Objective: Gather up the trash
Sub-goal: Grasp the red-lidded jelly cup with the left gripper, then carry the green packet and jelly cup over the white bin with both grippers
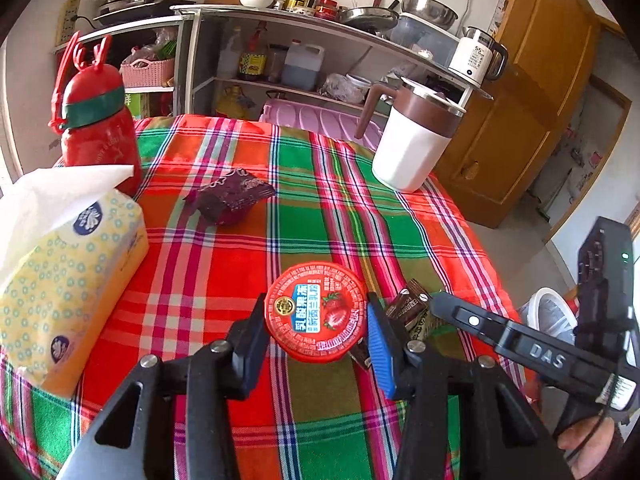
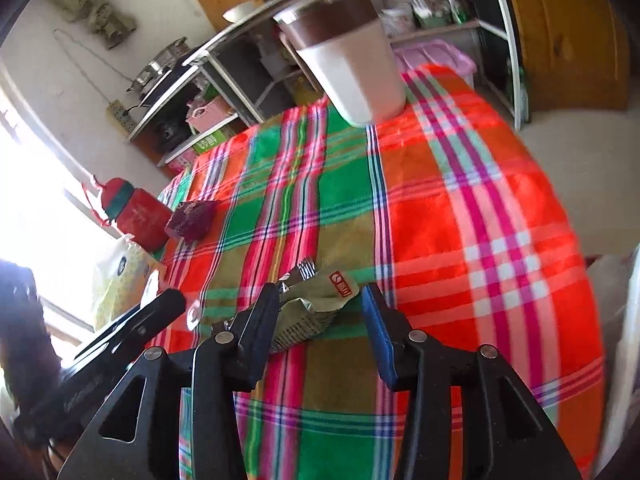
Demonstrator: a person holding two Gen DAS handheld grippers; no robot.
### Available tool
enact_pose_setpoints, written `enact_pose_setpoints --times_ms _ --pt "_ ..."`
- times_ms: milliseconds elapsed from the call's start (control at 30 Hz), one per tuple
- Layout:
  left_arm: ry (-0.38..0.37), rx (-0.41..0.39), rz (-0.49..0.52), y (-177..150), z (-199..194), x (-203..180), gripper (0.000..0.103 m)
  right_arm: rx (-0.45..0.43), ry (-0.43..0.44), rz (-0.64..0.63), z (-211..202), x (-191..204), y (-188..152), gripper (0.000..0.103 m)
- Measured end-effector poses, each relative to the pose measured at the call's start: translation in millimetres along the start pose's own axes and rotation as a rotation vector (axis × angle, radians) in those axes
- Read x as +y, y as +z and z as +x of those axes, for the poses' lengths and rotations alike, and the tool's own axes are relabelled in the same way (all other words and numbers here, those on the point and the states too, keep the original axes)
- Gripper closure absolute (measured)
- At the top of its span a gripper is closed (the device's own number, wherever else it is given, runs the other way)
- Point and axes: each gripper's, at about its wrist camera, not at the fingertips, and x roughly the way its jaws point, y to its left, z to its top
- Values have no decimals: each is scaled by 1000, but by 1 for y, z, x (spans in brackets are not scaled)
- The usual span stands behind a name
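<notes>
A kitchen shelf [image 1: 280, 40] stands behind a table [image 1: 312, 208] under a bright plaid cloth. Near the front edge the left tool [image 1: 318, 322] clamps a round red jelly cup [image 1: 316, 312] by its rim, foil lid facing up. Just right of it lie a brown wrapper [image 1: 408, 304] and an olive sachet [image 2: 316, 300], its long axis slanting far-right; the right tool [image 2: 320, 312] straddles the sachet, its fingers parted, only the left one touching. A purple wrapper [image 1: 232, 196] lies farther left, near a red bottle [image 1: 96, 120] and tissue pack [image 1: 68, 264]. A white mug [image 1: 412, 140] stands far right.
</notes>
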Motion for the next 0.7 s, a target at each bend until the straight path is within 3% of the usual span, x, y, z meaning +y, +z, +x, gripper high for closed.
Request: enact_pose_setpoints --times_ms 433,633,700 --pt "0 6 -49 -10 -7 11 56 1 -73 -132 10 29 -19 56" --pt "-5 8 -64 -15 -10 12 56 -14 -117 -175 10 39 -27 60" --pt "-5 10 -71 -16 -9 12 56 -12 -120 -197 12 46 -31 68"
